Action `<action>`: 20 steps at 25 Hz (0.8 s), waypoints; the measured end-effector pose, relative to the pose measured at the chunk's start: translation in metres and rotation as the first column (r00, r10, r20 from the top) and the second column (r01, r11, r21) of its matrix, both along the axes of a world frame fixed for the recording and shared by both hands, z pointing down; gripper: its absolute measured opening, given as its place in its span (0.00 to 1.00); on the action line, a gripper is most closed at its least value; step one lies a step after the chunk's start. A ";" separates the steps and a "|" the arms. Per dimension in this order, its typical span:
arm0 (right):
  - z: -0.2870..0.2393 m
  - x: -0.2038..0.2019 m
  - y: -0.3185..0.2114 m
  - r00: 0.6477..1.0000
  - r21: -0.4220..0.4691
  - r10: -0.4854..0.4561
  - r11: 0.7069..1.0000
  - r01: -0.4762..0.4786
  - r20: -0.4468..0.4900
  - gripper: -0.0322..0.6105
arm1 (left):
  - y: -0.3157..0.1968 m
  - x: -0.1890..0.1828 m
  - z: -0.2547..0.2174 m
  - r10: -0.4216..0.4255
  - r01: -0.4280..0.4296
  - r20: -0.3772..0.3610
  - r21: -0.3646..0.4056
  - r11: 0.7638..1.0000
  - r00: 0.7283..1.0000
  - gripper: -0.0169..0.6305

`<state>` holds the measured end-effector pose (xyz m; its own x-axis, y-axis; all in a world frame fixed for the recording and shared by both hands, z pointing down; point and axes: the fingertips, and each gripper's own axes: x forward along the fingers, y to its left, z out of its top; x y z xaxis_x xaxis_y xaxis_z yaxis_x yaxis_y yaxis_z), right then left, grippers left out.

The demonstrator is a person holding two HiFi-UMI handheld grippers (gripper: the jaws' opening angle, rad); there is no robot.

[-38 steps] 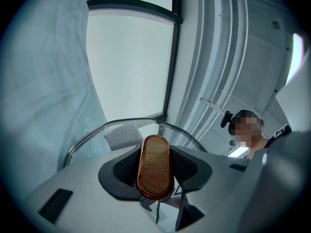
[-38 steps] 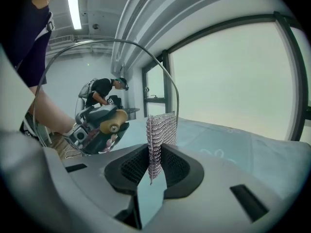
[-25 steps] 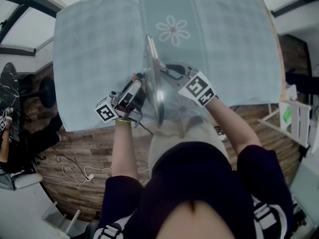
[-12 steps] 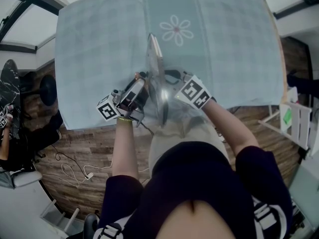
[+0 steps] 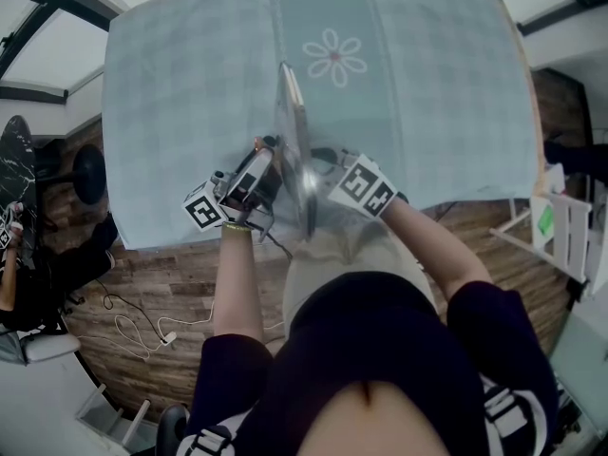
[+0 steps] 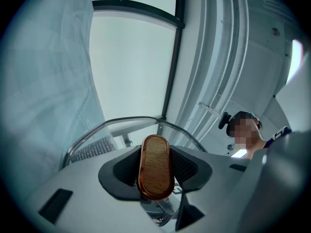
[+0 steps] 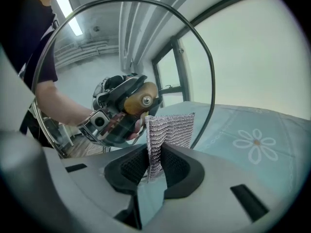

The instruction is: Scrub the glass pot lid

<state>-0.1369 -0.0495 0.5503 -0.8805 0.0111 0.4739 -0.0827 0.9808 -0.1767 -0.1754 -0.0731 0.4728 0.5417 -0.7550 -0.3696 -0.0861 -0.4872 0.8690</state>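
- worktop (image 5: 190,112): covered with a flower-print cloth. The glass lid (image 5: 296,150) hangs in the air over its near edge, standing on edge between the two grippers.
- glass lid: rigid, smooth, metal rim. I'd judge it moderately heavy, slippery on the glass face, and breakable if dropped or knocked on the worktop. The face gives no purchase, so the knob is the place to hold it, with the rim as second choice.
- left gripper (image 6: 155,174): fingers (image 6: 121,171) pinch the wooden knob (image 6: 156,166) from both sides, partway open to its width. It carries the whole lid.
- right gripper (image 7: 156,171): fingers (image 7: 182,171) are nearly closed, clamping a folded scrub cloth (image 7: 170,130). The free end sticks out toward the lid's underside, beside the knob's screw. It looks at or just off the glass; I can't confirm contact.
- scrub cloth: soft woven mesh that flexes. It should conform to the glass.
- wooden knob: small and oval, the only hold point. Scrub pressure far from it will likely lever the lid, so press near the centre.
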 end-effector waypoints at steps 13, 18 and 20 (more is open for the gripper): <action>0.006 0.013 0.039 0.994 -0.074 -0.103 0.992 0.101 -0.026 0.17 | 0.001 0.001 -0.001 0.000 0.000 -0.013 0.008 1.000 1.000 0.28; 0.003 0.020 0.052 0.989 -0.104 -0.147 0.984 0.143 -0.029 0.17 | 0.000 0.002 -0.004 -0.006 0.006 -0.024 0.000 1.000 1.000 0.28; 0.003 0.023 0.058 0.986 -0.122 -0.167 0.979 0.162 -0.029 0.17 | 0.000 0.002 -0.003 -0.006 0.006 -0.023 0.001 1.000 1.000 0.28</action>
<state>-0.1142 0.0080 0.5529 -0.8431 0.2124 0.4940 0.0688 0.9538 -0.2926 -0.1730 -0.0730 0.4697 0.5286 -0.7575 -0.3830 -0.0686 -0.4879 0.8702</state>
